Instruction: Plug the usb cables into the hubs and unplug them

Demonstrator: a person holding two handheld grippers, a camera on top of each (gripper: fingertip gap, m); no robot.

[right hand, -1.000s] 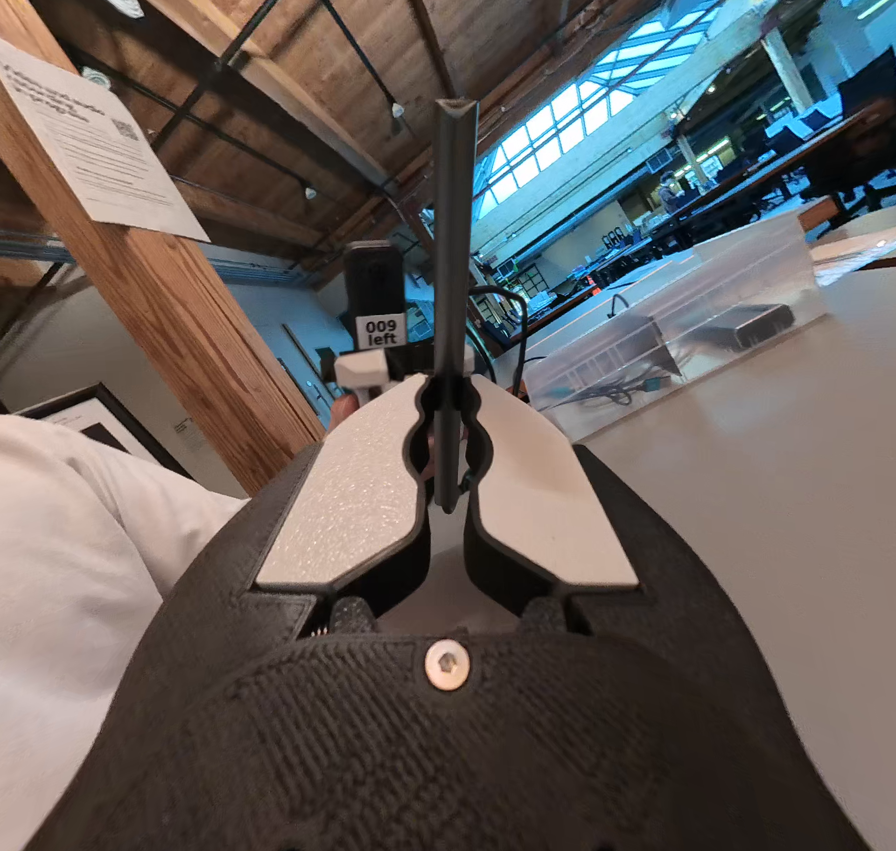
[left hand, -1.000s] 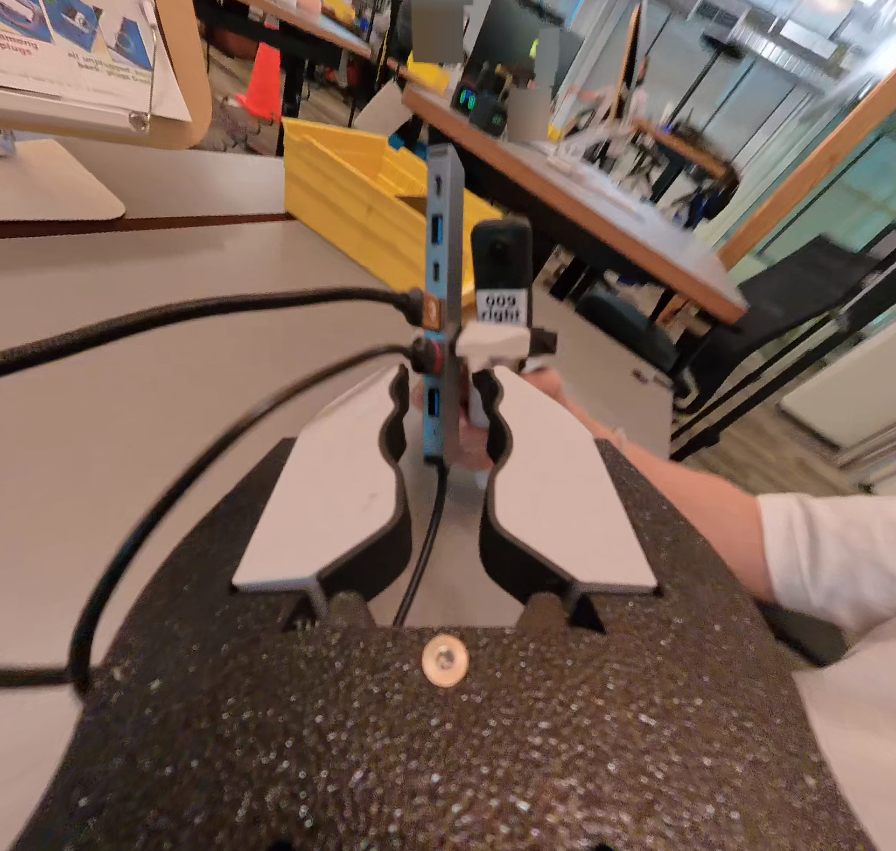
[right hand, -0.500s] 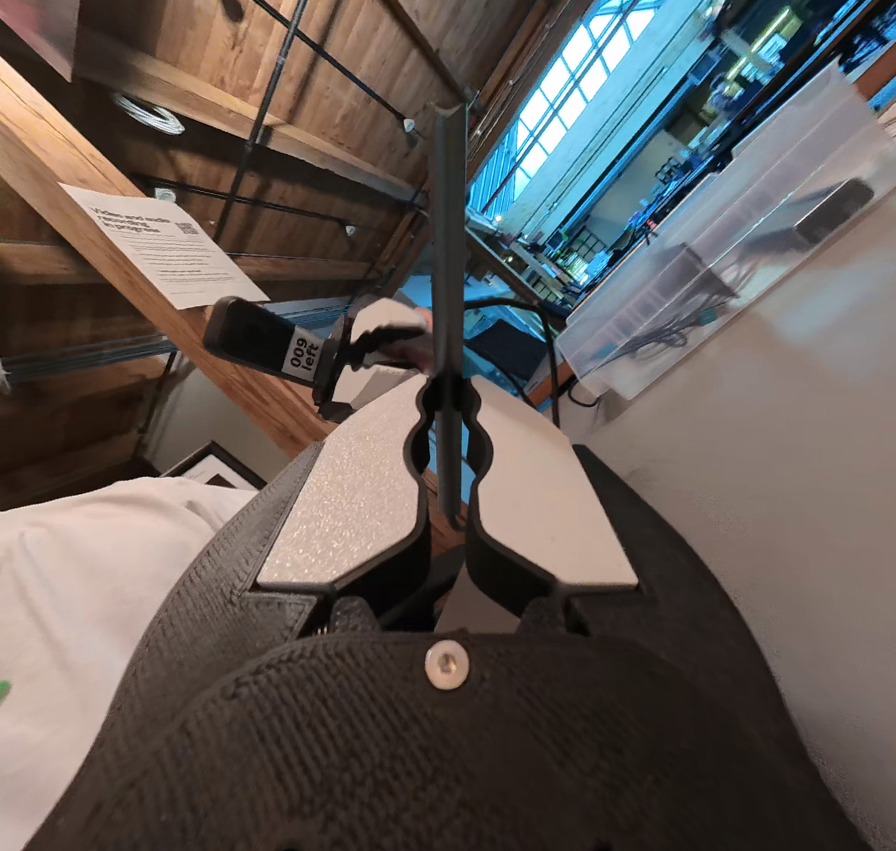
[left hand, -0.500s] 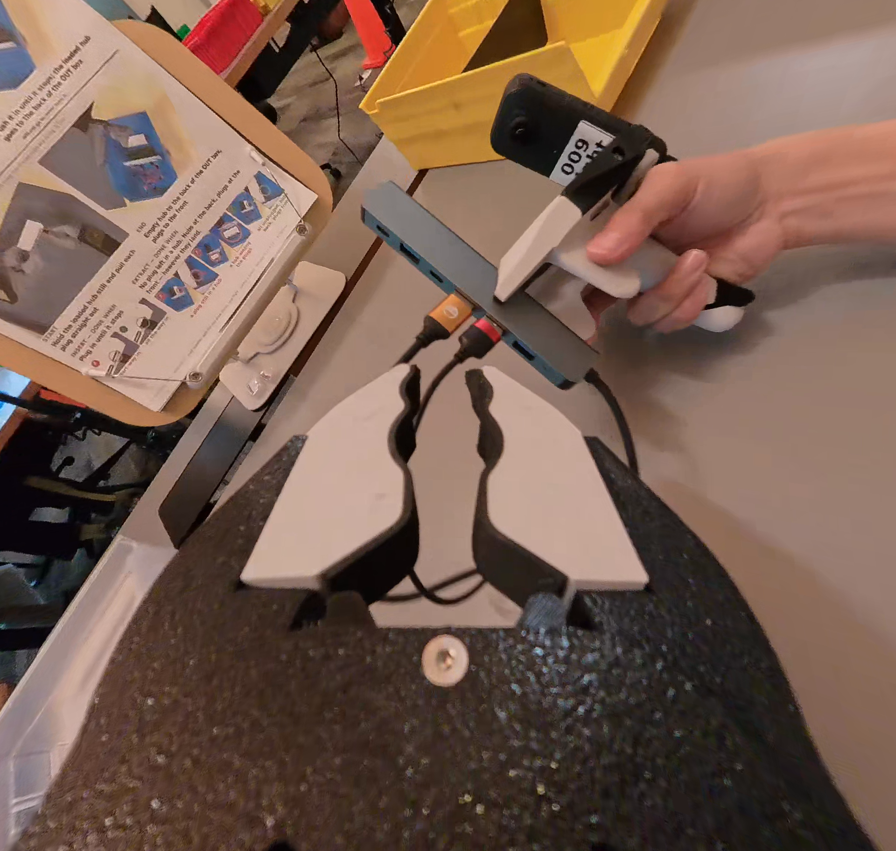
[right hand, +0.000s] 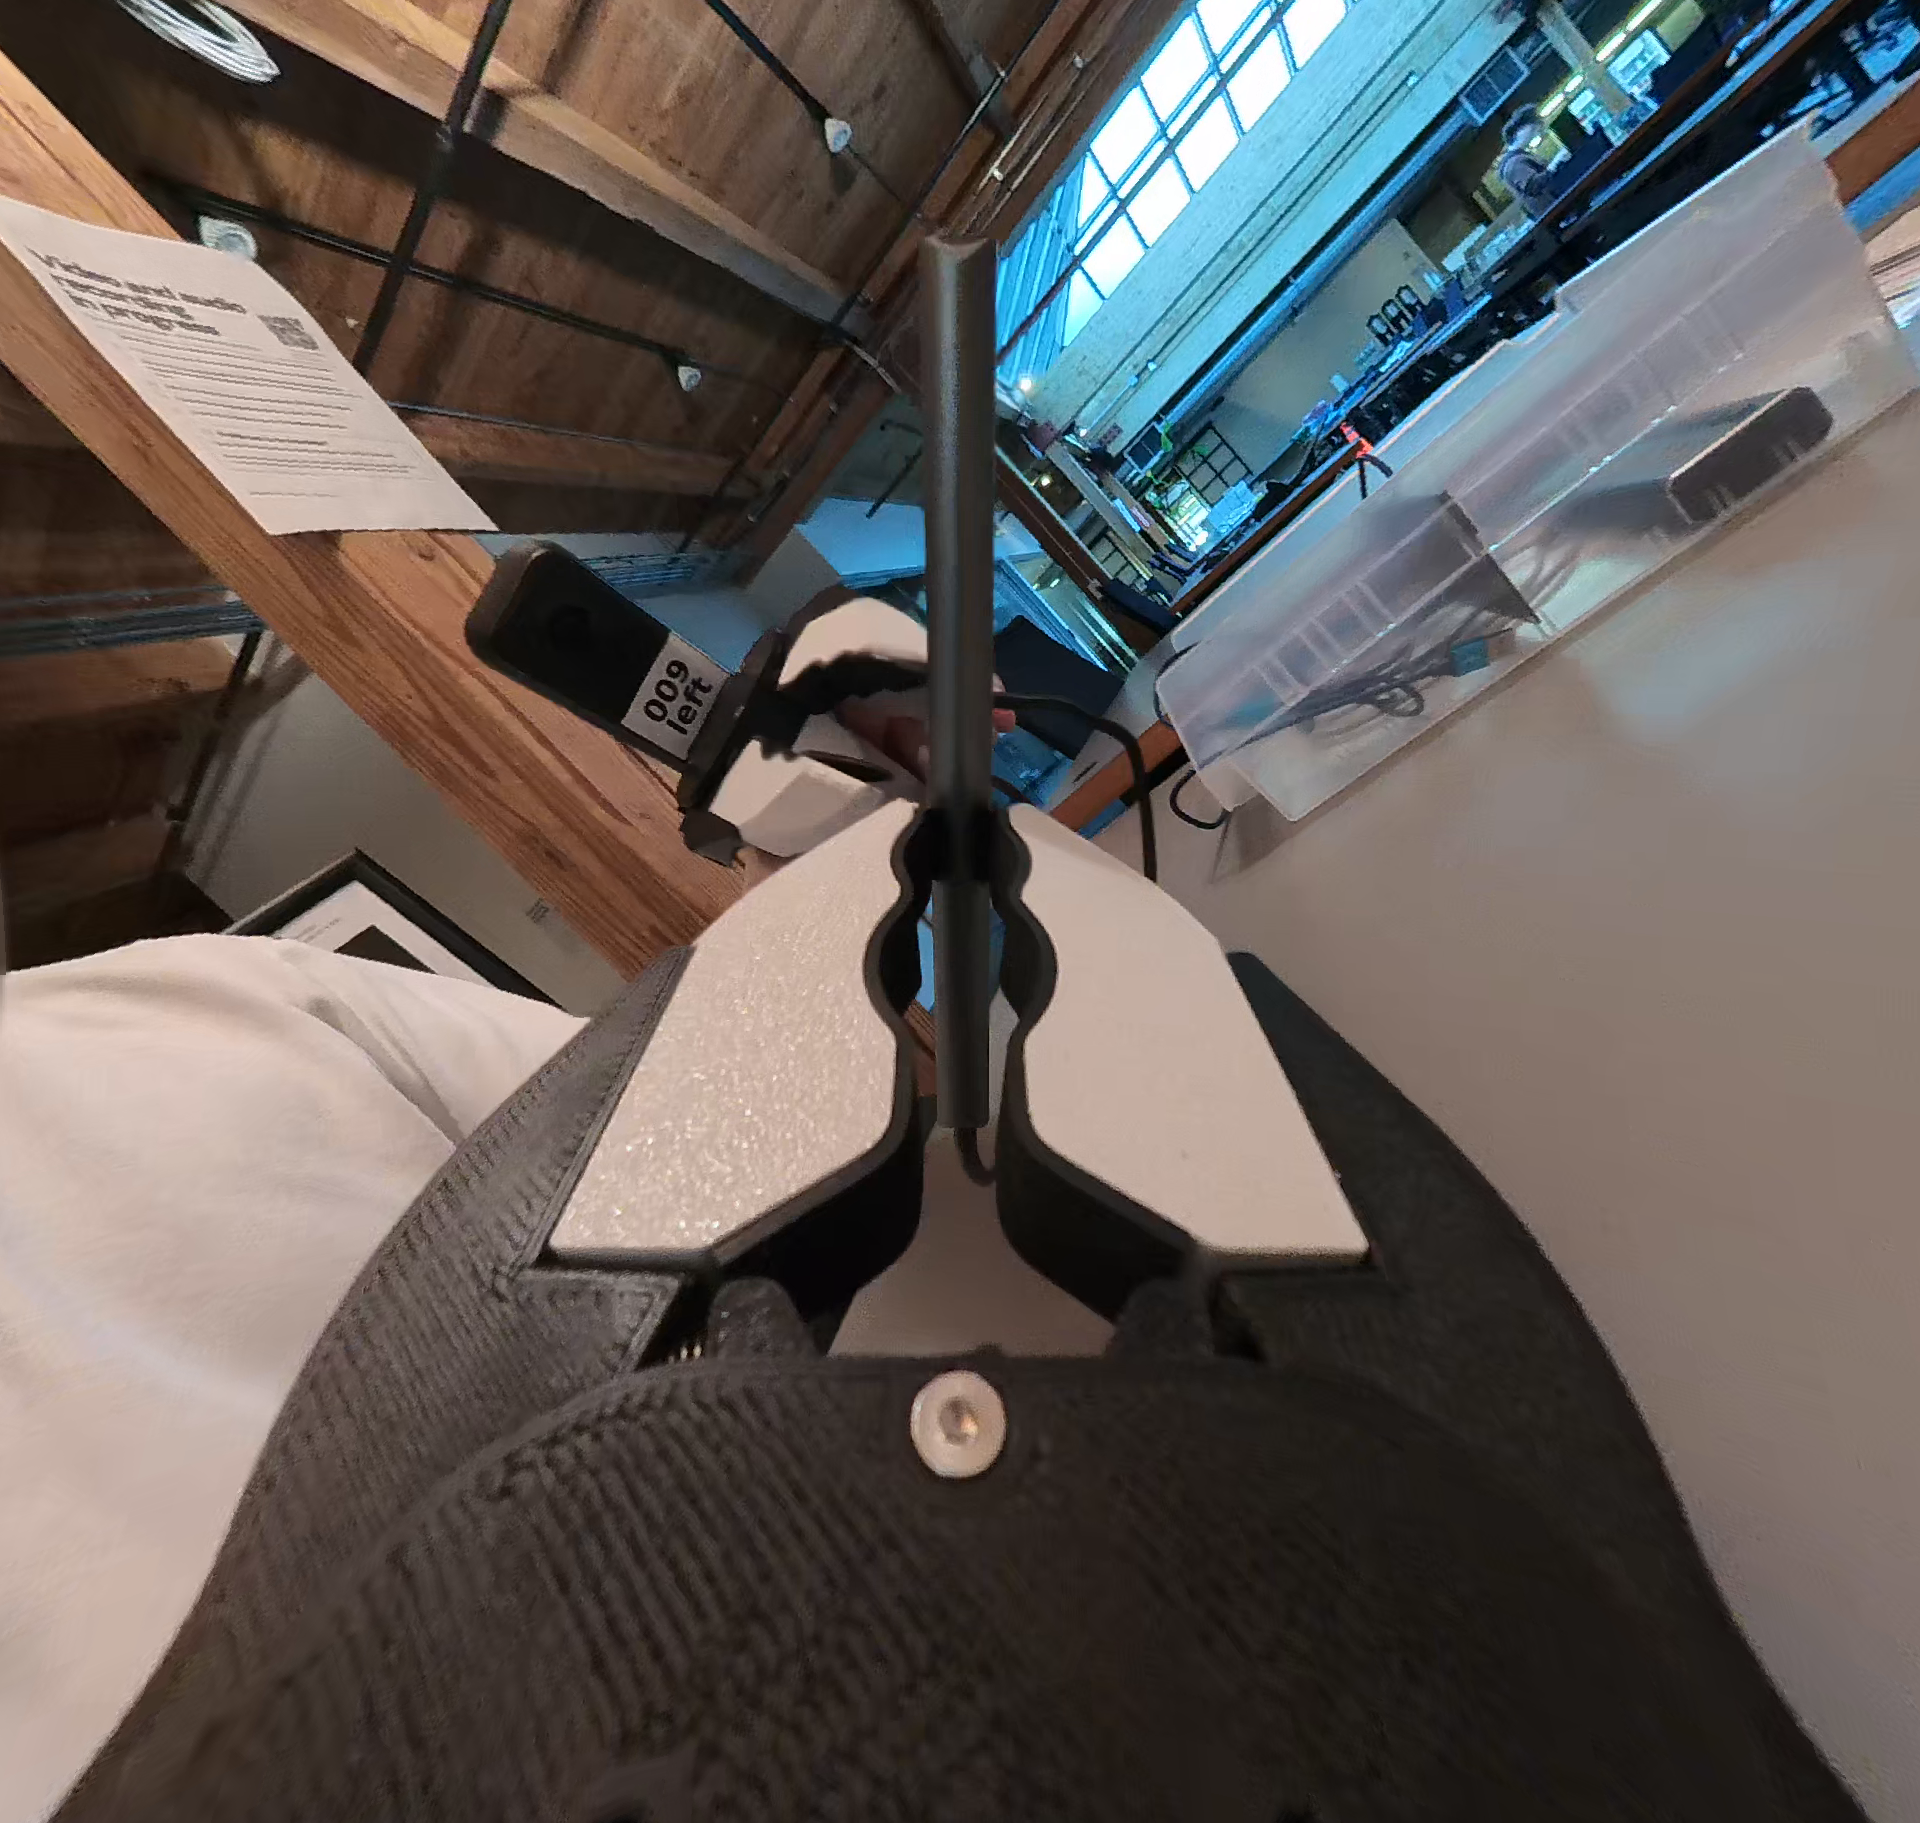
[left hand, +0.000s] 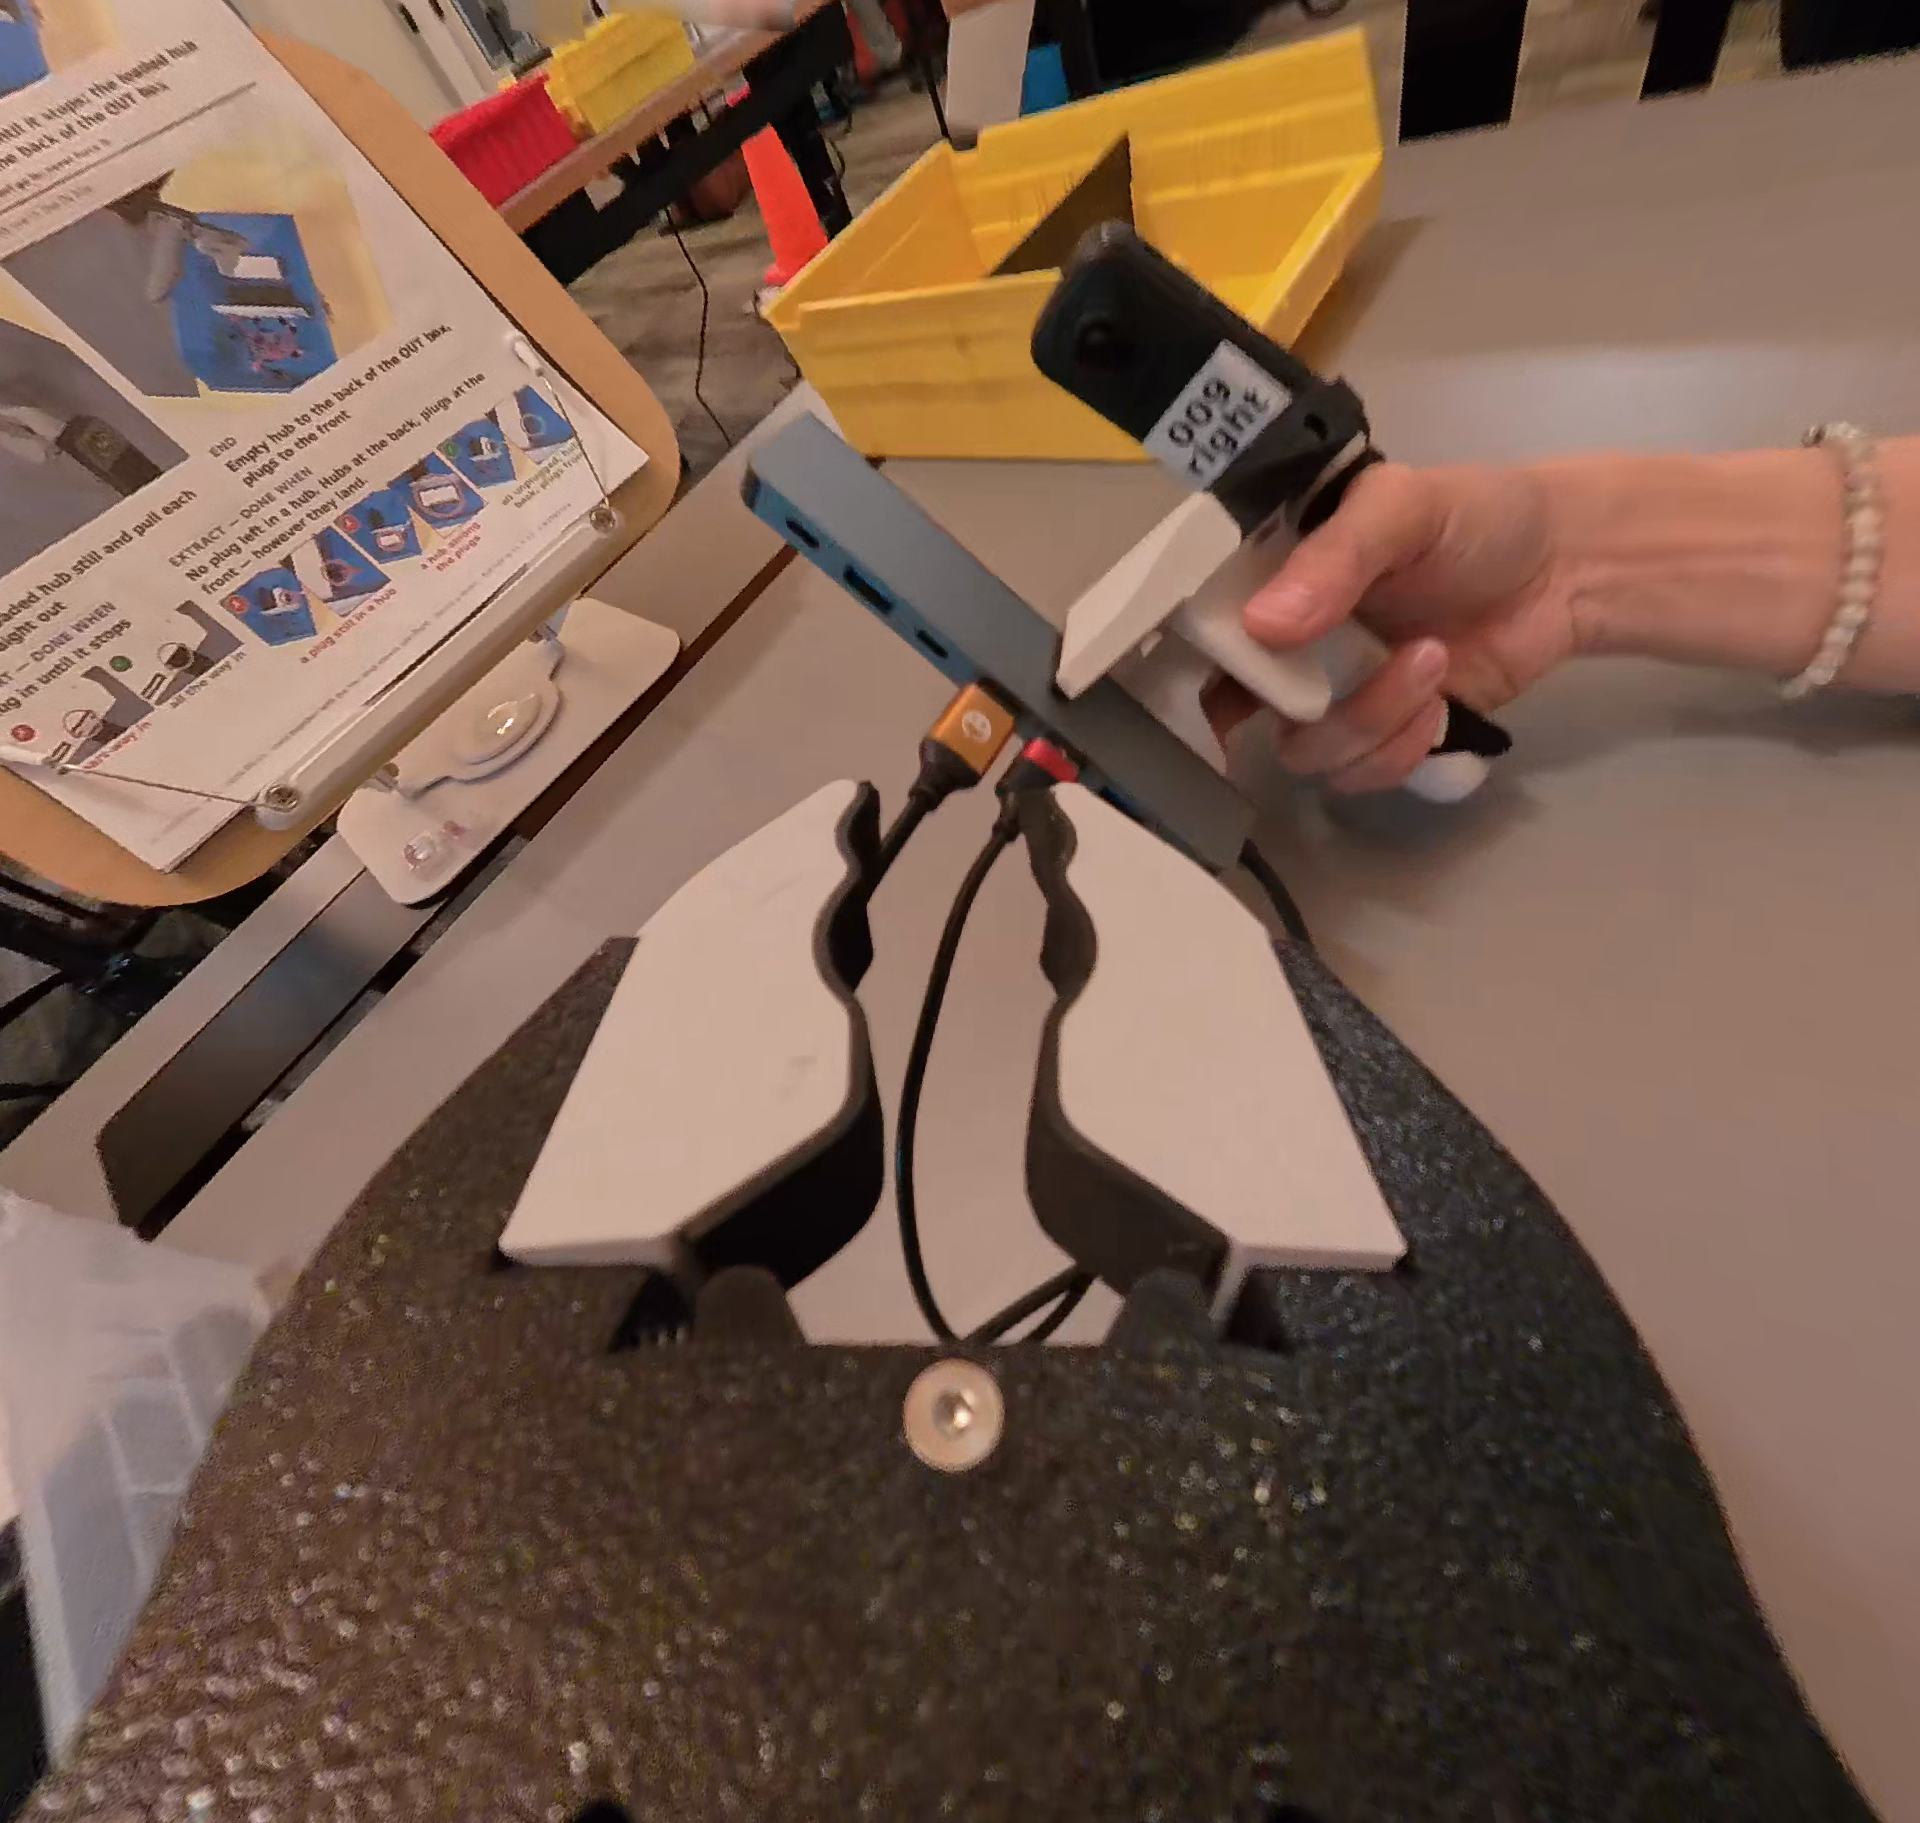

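A slim grey-blue USB hub (left hand: 914,594) is held above the table, tilted, by my right gripper (left hand: 1081,677), which is shut on its middle. Two cables are plugged into its near side: an orange plug (left hand: 971,729) and a red plug (left hand: 1044,760). My left gripper (left hand: 951,817) is open just below these plugs, and both black cables run down between its fingers. In the right wrist view the hub (right hand: 956,578) stands edge-on, clamped in the right gripper (right hand: 958,828), with the left gripper (right hand: 790,765) behind it.
A yellow bin (left hand: 1091,267) stands behind the hub on the grey table (left hand: 1558,942). An instruction sheet on a stand (left hand: 260,474) is at the left. A clear plastic bin (right hand: 1558,526) holds a dark hub (right hand: 1745,464) and cables. The gap from one gripper's tips to the other's is roughly 5 cm.
The left gripper has rolled and swung round, so the hub now lies diagonal in its view instead of upright. The right gripper has stayed shut on the hub and tilted it.
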